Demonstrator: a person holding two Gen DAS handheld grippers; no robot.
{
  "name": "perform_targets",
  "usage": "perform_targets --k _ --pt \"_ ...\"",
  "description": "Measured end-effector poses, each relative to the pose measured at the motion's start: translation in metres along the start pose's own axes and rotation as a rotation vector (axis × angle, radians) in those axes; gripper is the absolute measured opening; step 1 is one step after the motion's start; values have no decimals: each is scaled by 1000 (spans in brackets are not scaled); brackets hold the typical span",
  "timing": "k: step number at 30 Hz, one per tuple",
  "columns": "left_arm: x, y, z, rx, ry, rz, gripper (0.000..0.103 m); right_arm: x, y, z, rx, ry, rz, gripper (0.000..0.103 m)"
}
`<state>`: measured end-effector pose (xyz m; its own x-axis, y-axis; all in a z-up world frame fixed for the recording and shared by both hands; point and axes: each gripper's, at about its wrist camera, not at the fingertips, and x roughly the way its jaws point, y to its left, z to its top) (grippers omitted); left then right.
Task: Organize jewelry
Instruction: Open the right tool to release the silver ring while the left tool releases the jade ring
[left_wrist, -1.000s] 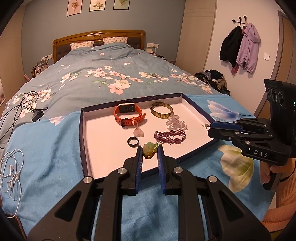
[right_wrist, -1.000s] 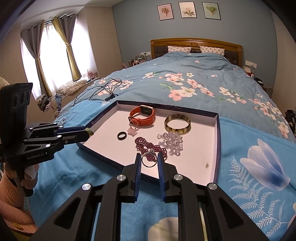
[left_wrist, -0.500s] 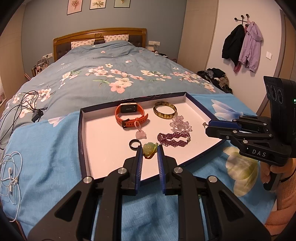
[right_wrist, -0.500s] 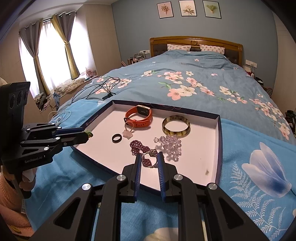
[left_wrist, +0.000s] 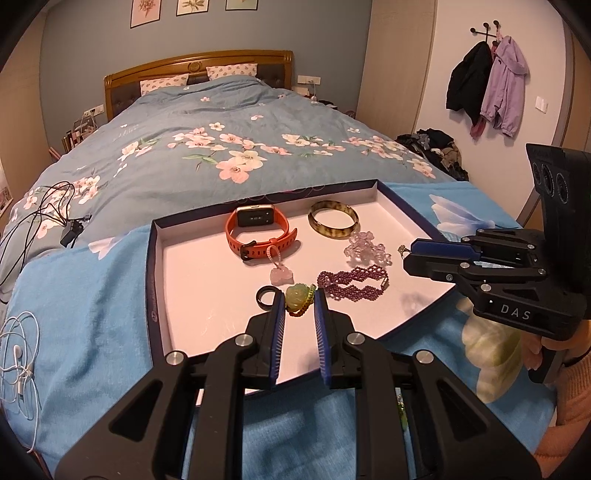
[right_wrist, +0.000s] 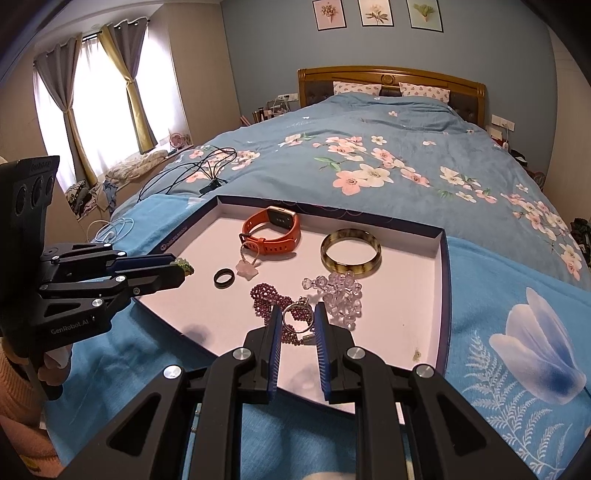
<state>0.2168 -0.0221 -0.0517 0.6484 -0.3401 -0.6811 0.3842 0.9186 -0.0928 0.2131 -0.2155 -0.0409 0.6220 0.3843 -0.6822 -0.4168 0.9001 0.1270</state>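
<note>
While the left gripper (left_wrist: 299, 306) hovers over the near edge of the tray (left_wrist: 155, 258), its fingers (left_wrist: 277, 317) are clenched on a green jade pendant (left_wrist: 297, 297) strung on a beaded cord. In this left wrist view the tray lies on the bed (left_wrist: 184, 155), with an orange smartwatch (left_wrist: 258, 232) at its far middle and a mottled bangle (left_wrist: 333, 222) to the right of the watch. A pink charm (left_wrist: 280, 275) lies just near of the watch strap, a black ring (left_wrist: 266, 297) sits beside the left finger, a purple bead bracelet (left_wrist: 352, 283) lies to the right, and a clear crystal bracelet (left_wrist: 365, 249) lies beyond it. The right gripper (left_wrist: 406, 254) reaches in over the tray's right rim.

In the right wrist view, the right gripper (right_wrist: 298, 321) has its fingers (right_wrist: 319, 325) clenched on a thin silver ring (right_wrist: 295, 314), held above the purple bead bracelet (right_wrist: 269, 295). The clear crystal bracelet (right_wrist: 341, 293) lies just right of it, the bangle (right_wrist: 350, 253) farther off, the smartwatch (right_wrist: 275, 234) at the far middle, and the black ring (right_wrist: 224, 277) to the left. The left gripper (right_wrist: 181, 267) holds the pendant (right_wrist: 183, 265) over the tray's left rim (right_wrist: 177, 236).
</note>
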Motion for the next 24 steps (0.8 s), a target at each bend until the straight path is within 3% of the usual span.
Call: perform_targets --k 24 --pt "39 9 8 -47 78 1 16 33 -7 6 5 72 -21 16"
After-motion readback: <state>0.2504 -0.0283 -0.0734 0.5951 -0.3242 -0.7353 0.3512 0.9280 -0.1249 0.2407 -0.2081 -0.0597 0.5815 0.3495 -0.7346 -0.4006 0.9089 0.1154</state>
